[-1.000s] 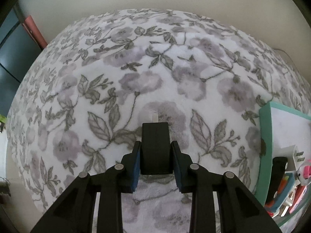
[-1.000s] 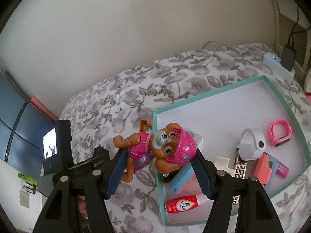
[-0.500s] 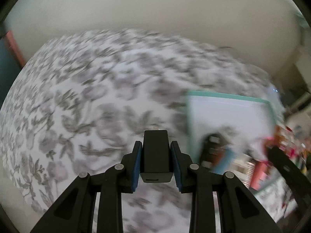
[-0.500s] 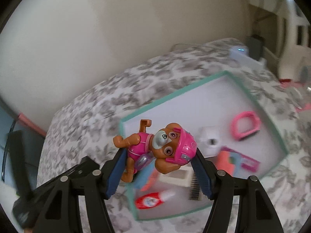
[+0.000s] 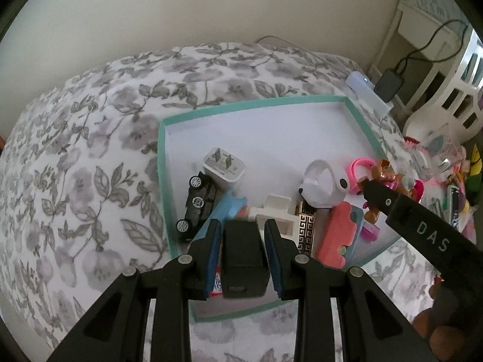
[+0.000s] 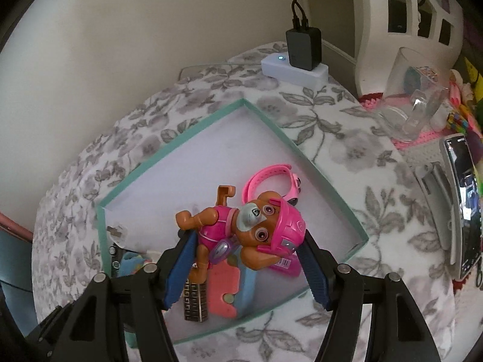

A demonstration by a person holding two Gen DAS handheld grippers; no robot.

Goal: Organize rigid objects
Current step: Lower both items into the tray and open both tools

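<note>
While the left gripper (image 5: 243, 252) clamps one black charger block (image 5: 244, 259) between its blue pads, it hangs over the near edge of a teal-rimmed tray (image 5: 162, 163) — and the tray is busy: one black toy car (image 5: 197, 203) on its side by the left wall, one white plug (image 5: 223, 166) touching it, one white clip (image 5: 276, 214), one black-and-gold patterned bar (image 5: 306, 229), one coral block (image 5: 335, 232), one white dog-faced gadget (image 5: 321, 187), one pink band (image 5: 359, 169). From the right comes the other tool's arm, and it reads "DAS" in white letters. Everything sits on a white cover with grey flowers (image 5: 90, 181), plain cream wall behind, white furniture at far right. Over to the right wrist: the right gripper (image 6: 246, 267) is squeezed on one pup figure (image 6: 247, 232), brown with pink vest and helmet, held on its side above the tray's (image 6: 329, 190) near half, over the coral block (image 6: 223, 289) and the patterned bar (image 6: 194, 301). One pink band (image 6: 265, 178) lies just behind it. Beyond, one white power strip (image 6: 294, 71) with a black adapter (image 6: 303, 48) plugged in, a clear container (image 6: 413, 105) and a phone (image 6: 463, 202) at right; its screen is too small to read.
</note>
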